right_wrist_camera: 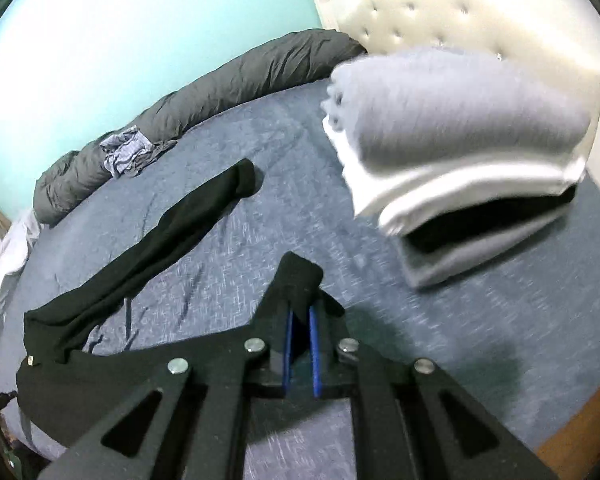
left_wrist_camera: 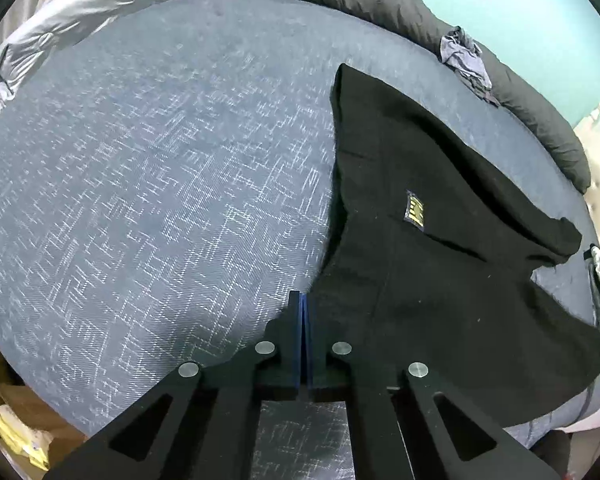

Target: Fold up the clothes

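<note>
Low, both tools gripping garment

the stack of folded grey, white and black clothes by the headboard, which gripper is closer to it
Right. The right gripper, clamped on black garment fabric, has the folded stack just ahead to its right. The left gripper grips the garment's opposite edge; the stack is out of its view.
</note>
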